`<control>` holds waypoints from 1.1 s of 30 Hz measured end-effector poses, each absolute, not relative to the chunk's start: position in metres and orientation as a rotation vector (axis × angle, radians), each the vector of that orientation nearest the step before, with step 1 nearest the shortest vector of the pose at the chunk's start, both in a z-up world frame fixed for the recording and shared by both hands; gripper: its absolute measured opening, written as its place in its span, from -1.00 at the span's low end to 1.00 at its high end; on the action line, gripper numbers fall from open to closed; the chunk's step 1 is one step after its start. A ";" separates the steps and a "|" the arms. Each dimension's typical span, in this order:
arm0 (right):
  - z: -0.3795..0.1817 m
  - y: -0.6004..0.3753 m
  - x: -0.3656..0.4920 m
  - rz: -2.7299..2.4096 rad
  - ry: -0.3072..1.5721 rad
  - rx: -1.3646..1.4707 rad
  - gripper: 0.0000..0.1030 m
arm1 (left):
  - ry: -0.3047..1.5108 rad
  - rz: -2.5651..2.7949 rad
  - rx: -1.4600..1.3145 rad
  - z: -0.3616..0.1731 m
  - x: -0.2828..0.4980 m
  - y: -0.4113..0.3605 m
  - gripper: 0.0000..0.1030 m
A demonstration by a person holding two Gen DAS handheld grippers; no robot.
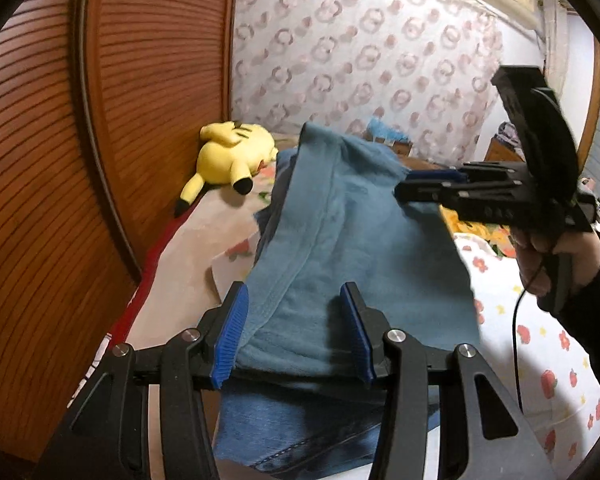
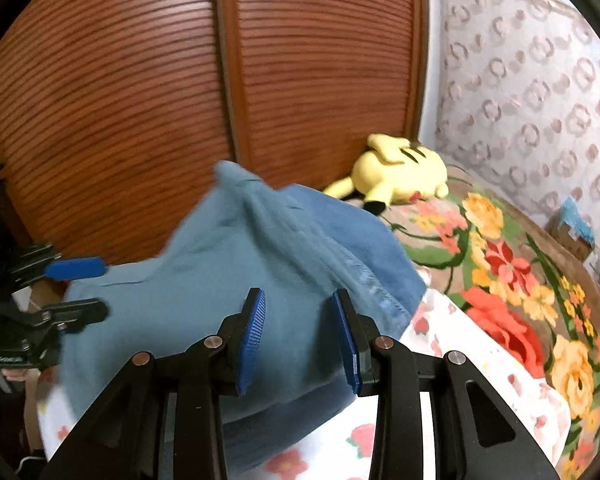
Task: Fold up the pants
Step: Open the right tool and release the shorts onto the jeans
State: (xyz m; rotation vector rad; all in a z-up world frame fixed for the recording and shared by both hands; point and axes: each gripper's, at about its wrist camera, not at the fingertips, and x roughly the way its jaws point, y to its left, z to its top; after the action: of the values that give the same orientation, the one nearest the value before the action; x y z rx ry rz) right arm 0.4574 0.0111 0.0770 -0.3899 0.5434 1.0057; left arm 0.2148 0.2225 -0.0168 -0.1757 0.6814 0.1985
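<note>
The blue denim pants [image 1: 340,232] lie bunched on the bed with the paler teal inside facing up, and a fold rises at their far end. My left gripper [image 1: 296,320] is open, and the near edge of the cloth lies loose between its blue pads [image 1: 230,336]. My right gripper [image 2: 300,320] is open too, over the pants [image 2: 220,280], with cloth between its pads but not pinched. In the left wrist view the right gripper [image 1: 420,186] reaches in from the right, touching the cloth's edge. The right wrist view shows the left gripper [image 2: 84,290] at the left edge, jaws apart.
A yellow plush toy [image 1: 236,152] lies at the head of the bed against the brown louvred wardrobe doors [image 1: 60,140]. A white flowered sheet [image 1: 540,340] and a bright floral blanket [image 2: 520,280] cover the bed. A patterned curtain [image 1: 360,52] hangs behind. A hand [image 1: 548,252] holds the right gripper.
</note>
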 end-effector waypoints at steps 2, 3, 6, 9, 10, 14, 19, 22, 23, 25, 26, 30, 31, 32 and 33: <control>0.074 0.016 0.466 1.006 0.554 -0.375 -0.30 | 0.689 0.200 -0.176 -0.020 0.215 0.223 -0.05; 0.073 0.018 0.468 1.003 0.551 -0.374 -0.32 | 0.690 0.200 -0.176 -0.020 0.215 0.222 -0.05; 0.070 0.022 0.467 0.998 0.548 -0.369 -0.32 | 0.698 0.199 -0.174 -0.024 0.216 0.221 -0.03; 0.070 0.020 0.462 0.992 0.540 -0.358 -0.32 | 0.689 0.196 -0.181 -0.021 0.215 0.220 -0.02; 0.071 0.017 0.458 0.990 0.535 -0.356 -0.32 | 0.684 0.193 -0.181 -0.018 0.214 0.219 0.02; 0.071 0.002 0.447 0.992 0.520 -0.349 -0.31 | 0.652 0.166 -0.170 -0.005 0.210 0.210 0.33; 0.070 -0.007 0.432 0.993 0.528 -0.335 -0.30 | 0.636 0.142 -0.146 0.003 0.209 0.198 0.55; 0.070 -0.012 0.426 0.993 0.534 -0.316 -0.30 | 0.647 0.146 -0.148 0.002 0.210 0.197 0.56; 0.070 -0.014 0.424 0.993 0.535 -0.314 -0.30 | 0.653 0.146 -0.149 0.001 0.210 0.198 0.56; 0.069 -0.015 0.420 0.994 0.535 -0.311 -0.30 | 0.660 0.156 -0.146 -0.001 0.210 0.198 0.56; 0.068 -0.016 0.417 0.996 0.536 -0.310 -0.28 | 0.661 0.157 -0.146 -0.001 0.209 0.198 0.56; 0.067 -0.018 0.412 0.993 0.537 -0.295 -0.15 | 0.664 0.165 -0.151 -0.002 0.206 0.198 0.56; 0.067 -0.018 0.411 0.995 0.538 -0.290 -0.13 | 0.664 0.168 -0.152 -0.002 0.205 0.199 0.56; 0.066 -0.019 0.410 0.996 0.539 -0.287 -0.08 | 0.664 0.171 -0.153 -0.003 0.204 0.199 0.56; 0.066 -0.019 0.409 0.996 0.537 -0.284 -0.03 | 0.662 0.171 -0.157 -0.003 0.203 0.200 0.57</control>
State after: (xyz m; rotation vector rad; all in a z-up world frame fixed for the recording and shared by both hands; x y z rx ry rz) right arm 0.4087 -0.0192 0.0661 -0.2840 0.5372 0.9963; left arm 0.2030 0.1996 -0.0029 -0.1570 0.6616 0.1710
